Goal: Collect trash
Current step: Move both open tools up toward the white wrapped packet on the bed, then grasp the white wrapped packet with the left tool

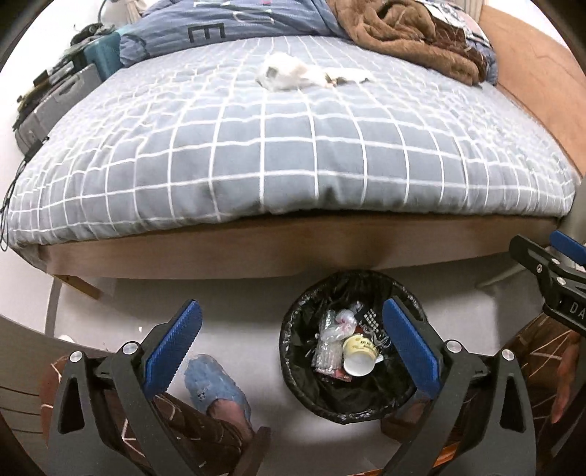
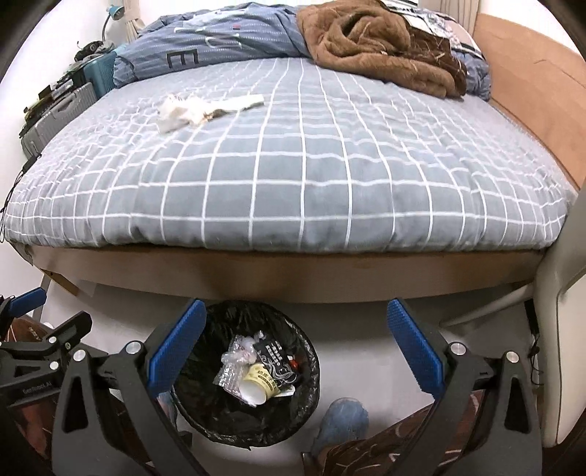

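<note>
Crumpled white tissue and paper scraps (image 1: 293, 75) lie on the grey checked bed cover, far side; they also show in the right wrist view (image 2: 190, 110). A black-lined trash bin (image 1: 293, 373) stands on the floor by the bed's near edge, holding a paper cup, plastic wrap and a dark packet; it also shows in the right wrist view (image 2: 311, 384). My left gripper (image 1: 293, 351) is open and empty above the floor, its right finger over the bin. My right gripper (image 2: 296, 351) is open and empty, its left finger over the bin.
The bed (image 1: 293, 146) has a wooden frame (image 1: 256, 249). A brown blanket (image 1: 410, 33) and blue duvet (image 1: 227, 22) are piled at its head. Suitcases (image 1: 55, 102) stand left of the bed. A person's legs and blue slipper (image 1: 216, 384) are beside the bin. A white chair (image 2: 560, 329) stands right.
</note>
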`<state>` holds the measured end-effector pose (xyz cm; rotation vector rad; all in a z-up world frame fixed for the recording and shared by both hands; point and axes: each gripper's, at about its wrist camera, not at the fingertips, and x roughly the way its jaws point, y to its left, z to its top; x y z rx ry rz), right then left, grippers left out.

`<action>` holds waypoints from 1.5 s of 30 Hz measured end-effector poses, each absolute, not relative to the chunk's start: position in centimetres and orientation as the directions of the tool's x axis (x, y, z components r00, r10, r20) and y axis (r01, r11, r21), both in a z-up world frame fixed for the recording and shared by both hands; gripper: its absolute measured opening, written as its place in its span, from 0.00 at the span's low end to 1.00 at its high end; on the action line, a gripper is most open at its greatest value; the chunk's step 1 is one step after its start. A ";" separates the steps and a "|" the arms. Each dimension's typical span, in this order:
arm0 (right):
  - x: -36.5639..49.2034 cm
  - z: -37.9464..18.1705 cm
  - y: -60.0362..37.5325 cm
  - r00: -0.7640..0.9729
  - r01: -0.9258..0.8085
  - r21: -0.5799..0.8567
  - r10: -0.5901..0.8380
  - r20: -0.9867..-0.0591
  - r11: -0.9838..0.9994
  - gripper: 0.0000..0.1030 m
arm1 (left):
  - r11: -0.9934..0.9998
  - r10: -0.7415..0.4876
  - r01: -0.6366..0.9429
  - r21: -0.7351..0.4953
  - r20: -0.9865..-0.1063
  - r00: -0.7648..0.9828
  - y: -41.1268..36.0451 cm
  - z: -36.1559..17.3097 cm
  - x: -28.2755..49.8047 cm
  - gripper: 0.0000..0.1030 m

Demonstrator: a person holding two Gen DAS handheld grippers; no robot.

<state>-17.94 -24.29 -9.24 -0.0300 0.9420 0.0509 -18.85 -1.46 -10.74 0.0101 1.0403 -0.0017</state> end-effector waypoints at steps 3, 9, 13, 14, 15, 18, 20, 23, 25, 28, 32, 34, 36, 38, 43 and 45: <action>-17.7 -8.1 -24.1 0.598 -0.061 -0.007 0.031 -0.801 0.998 0.93 | 1.000 0.002 -0.008 -0.003 -0.853 0.521 -1.0 -9.3 -18.4 0.94; -16.5 -5.5 -24.0 0.630 -0.068 -0.015 0.031 -0.776 0.998 0.93 | 1.000 0.007 -0.018 -0.003 -0.834 0.552 -1.0 -6.8 -17.2 0.94; -15.1 -3.9 -24.2 0.644 -0.068 -0.013 0.034 -0.764 0.998 0.93 | 1.000 0.012 -0.022 -0.001 -0.821 0.571 -1.1 -5.3 -15.6 0.94; -14.7 -3.6 -24.3 0.646 -0.068 -0.012 0.035 -0.762 0.998 0.93 | 1.000 0.013 -0.024 -0.001 -0.819 0.573 -1.0 -5.0 -15.1 0.94; -14.2 -3.4 -24.4 0.648 -0.069 -0.012 0.036 -0.761 0.998 0.93 | 1.000 0.013 -0.026 -0.003 -0.818 0.575 -1.0 -4.8 -14.5 0.94; -12.7 -2.8 -24.7 0.655 -0.069 -0.013 0.035 -0.755 0.998 0.93 | 0.999 0.015 -0.033 -0.005 -0.813 0.582 -0.7 -4.3 -12.7 0.94; -11.8 -2.5 -24.9 0.657 -0.067 -0.014 0.034 -0.753 0.998 0.93 | 0.999 0.010 -0.046 -0.020 -0.814 0.581 -0.2 -4.2 -11.1 0.94; -10.1 -2.3 -25.2 0.658 -0.068 -0.012 0.036 -0.752 0.998 0.93 | 0.999 0.017 -0.052 -0.016 -0.815 0.579 0.1 -4.4 -8.7 0.94; -8.7 -2.3 -25.4 0.658 -0.069 -0.019 0.031 -0.752 0.997 0.93 | 0.998 0.016 -0.052 -0.017 -0.815 0.580 0.2 -4.6 -6.9 0.94; -6.4 -2.7 -25.7 0.653 -0.076 -0.033 0.025 -0.757 0.997 0.93 | 0.999 0.018 -0.051 -0.015 -0.816 0.578 0.1 -4.8 -4.0 0.94; -3.7 -3.7 -26.2 0.639 -0.073 -0.035 0.020 -0.769 0.997 0.93 | 0.999 0.013 -0.049 -0.018 -0.816 0.577 -0.1 -5.2 -0.1 0.94; -2.2 -4.2 -26.4 0.633 -0.068 -0.029 0.021 -0.774 0.997 0.93 | 0.999 0.014 -0.051 -0.019 -0.818 0.575 -0.1 -5.6 1.9 0.94; -0.7 -4.6 -26.4 0.630 -0.069 -0.017 0.030 -0.776 0.997 0.93 | 0.998 0.010 -0.051 -0.024 -0.821 0.571 -0.2 -5.9 3.8 0.93; 0.8 -4.9 -26.2 0.631 -0.072 -0.016 0.033 -0.775 0.997 0.93 | 0.998 0.014 -0.055 -0.022 -0.822 0.570 -0.4 -6.4 5.9 0.93; 3.6 -5.8 -25.3 0.631 -0.087 -0.016 0.042 -0.774 0.996 0.93 | 0.999 0.026 -0.052 -0.004 -0.829 0.558 -0.7 -7.3 10.4 0.93; 4.6 -6.2 -25.1 0.630 -0.095 -0.018 0.046 -0.776 0.995 0.93 | 0.998 0.024 -0.056 -0.008 -0.835 0.550 -0.7 -7.9 11.6 0.90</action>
